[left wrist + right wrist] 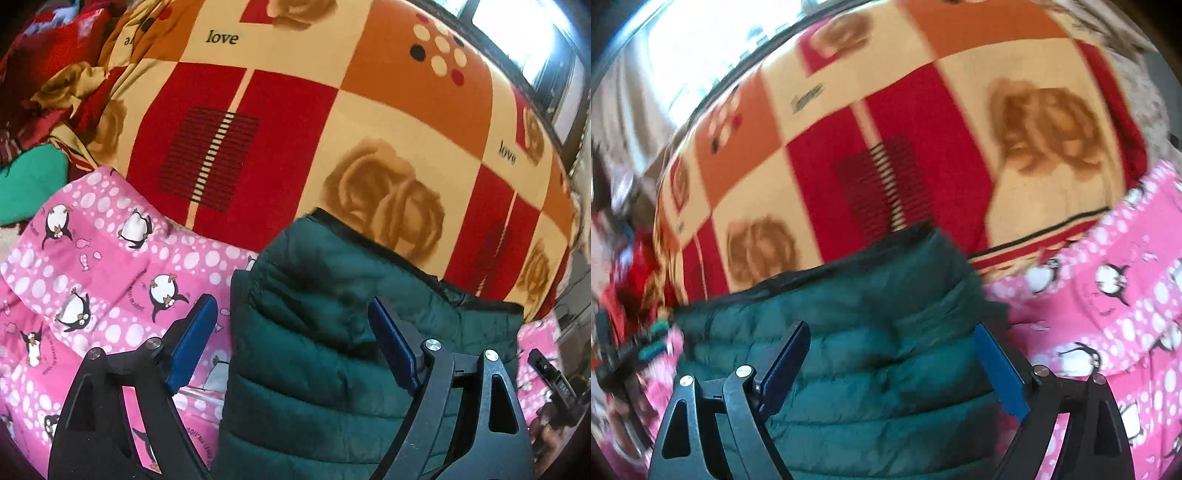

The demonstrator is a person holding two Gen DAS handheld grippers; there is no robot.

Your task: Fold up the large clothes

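A dark green quilted puffer jacket point(325, 332) lies folded on a pink penguin-print quilt point(96, 280). It also shows in the right wrist view point(857, 332). My left gripper point(291, 310) is open, its blue pads spread over the jacket's left part, empty. My right gripper point(892, 336) is open too, hovering over the jacket's middle with nothing between its blue pads. The right wrist view is blurred by motion.
A red, orange and cream blanket point(332, 110) with roses and "love" print covers the bed beyond the jacket. A teal cloth point(29, 181) and crumpled red fabric point(55, 40) lie at the far left. A window point(517, 33) is at the far right.
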